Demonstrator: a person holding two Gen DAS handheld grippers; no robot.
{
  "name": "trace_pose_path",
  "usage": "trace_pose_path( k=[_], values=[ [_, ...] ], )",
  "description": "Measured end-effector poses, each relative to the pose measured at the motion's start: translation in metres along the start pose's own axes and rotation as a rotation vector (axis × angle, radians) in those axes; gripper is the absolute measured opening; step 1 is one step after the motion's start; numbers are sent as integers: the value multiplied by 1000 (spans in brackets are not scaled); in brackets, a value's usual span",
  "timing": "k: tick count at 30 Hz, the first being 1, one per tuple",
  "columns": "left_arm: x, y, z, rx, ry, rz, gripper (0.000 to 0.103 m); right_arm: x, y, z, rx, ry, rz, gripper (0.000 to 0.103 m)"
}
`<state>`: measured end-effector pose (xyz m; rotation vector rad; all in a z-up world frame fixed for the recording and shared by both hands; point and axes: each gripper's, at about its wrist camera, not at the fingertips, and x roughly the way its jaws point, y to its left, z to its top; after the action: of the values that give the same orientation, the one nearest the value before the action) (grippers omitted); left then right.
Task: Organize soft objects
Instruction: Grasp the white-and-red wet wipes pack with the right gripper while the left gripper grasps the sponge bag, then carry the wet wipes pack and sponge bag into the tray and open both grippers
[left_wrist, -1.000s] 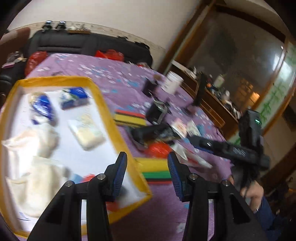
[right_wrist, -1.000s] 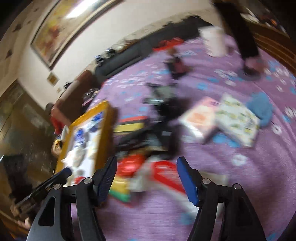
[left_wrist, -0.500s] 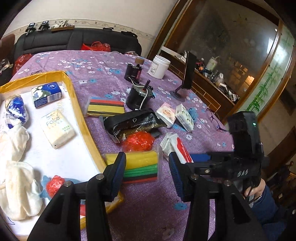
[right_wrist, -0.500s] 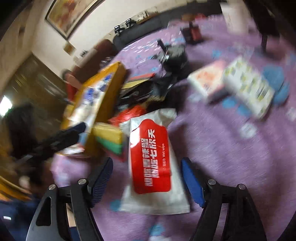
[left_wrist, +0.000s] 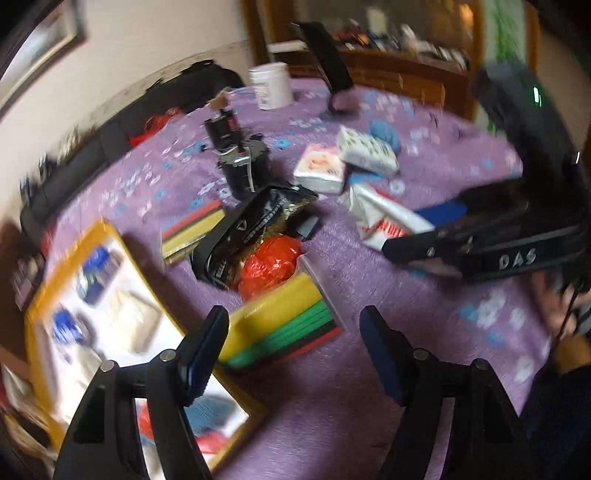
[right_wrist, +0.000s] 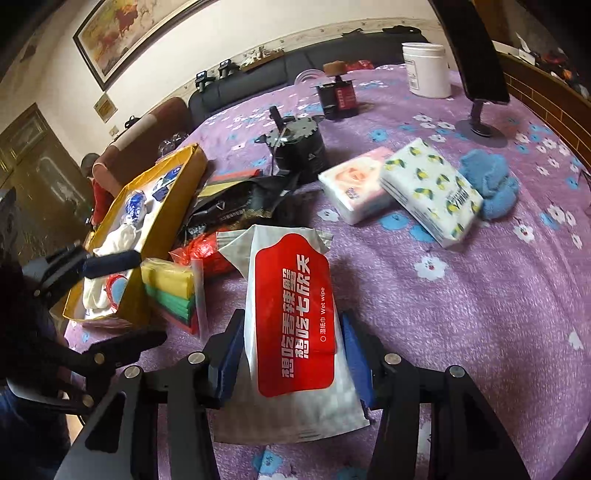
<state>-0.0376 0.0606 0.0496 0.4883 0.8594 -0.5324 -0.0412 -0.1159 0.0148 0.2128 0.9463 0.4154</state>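
Note:
A white wet wipe pack (right_wrist: 291, 314) with a red label lies on the purple tablecloth between the fingers of my right gripper (right_wrist: 291, 354). Its jaws are closing and the blue pads touch both sides of the pack. My left gripper (left_wrist: 293, 321) hovers with its jaws opening over a stack of yellow, green and red cloths (left_wrist: 280, 328) in a clear bag, and its pads are off the stack. Left of that stack sits a yellow-rimmed box (left_wrist: 107, 236) holding tissue packs and white cloths. The wipe pack (left_wrist: 384, 218) also shows in the blurred left wrist view.
A pink tissue pack (right_wrist: 354, 188), a lemon-print tissue pack (right_wrist: 428, 188) and a blue cloth (right_wrist: 487, 184) lie to the right. A black bag (right_wrist: 236, 210), a red plastic bag (right_wrist: 203, 251), a black round device (right_wrist: 299, 147), a white jar (right_wrist: 426, 70) and a phone stand (right_wrist: 480, 74) stand behind.
The left gripper rolled, swung from the box toward the coloured cloth stack, and its jaws widened. The right gripper came down around the wet wipe pack and its jaws narrowed onto it.

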Motion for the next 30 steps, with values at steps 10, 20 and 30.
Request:
trace_pose_path(
  k=[10, 20, 30],
  values=[
    [29, 0, 3, 244, 174, 80, 77, 5, -7, -7, 30, -9, 15, 55],
    [37, -14, 9, 243, 175, 19, 42, -11, -17, -8, 83, -44, 33, 55],
    [35, -48, 19, 15, 90, -175, 42, -39, -33, -9, 109, -96, -71, 55]
  ],
)
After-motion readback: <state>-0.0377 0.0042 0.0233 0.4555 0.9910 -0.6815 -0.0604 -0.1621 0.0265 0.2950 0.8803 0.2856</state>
